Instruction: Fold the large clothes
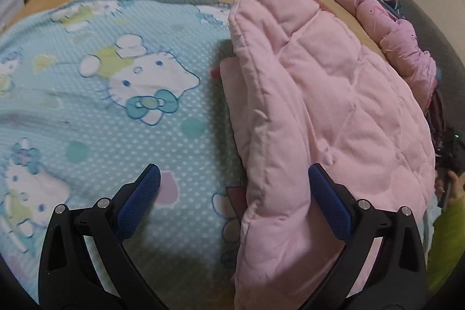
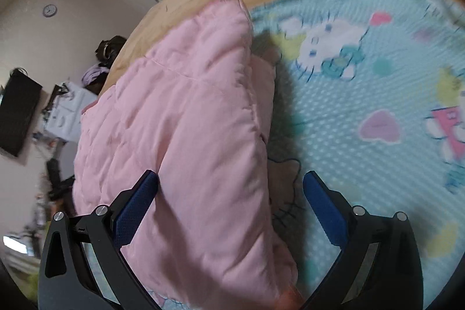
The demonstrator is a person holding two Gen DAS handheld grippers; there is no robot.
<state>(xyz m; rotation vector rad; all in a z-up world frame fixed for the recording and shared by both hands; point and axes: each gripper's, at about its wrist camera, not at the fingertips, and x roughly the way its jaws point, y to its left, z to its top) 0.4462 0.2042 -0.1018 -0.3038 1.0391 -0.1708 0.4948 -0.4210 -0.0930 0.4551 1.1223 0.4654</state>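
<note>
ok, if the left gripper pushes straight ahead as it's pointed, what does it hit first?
Likely the folded edge of the pink quilted jacket, which already lies between the open left gripper fingers; depth is unclear.

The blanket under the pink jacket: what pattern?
Light blue blanket, white dots, cartoon cats; clearest in left wrist view.

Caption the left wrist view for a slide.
Open left gripper straddling the edge of a folded pink quilted garment on a turquoise cartoon-cat blanket.
</note>
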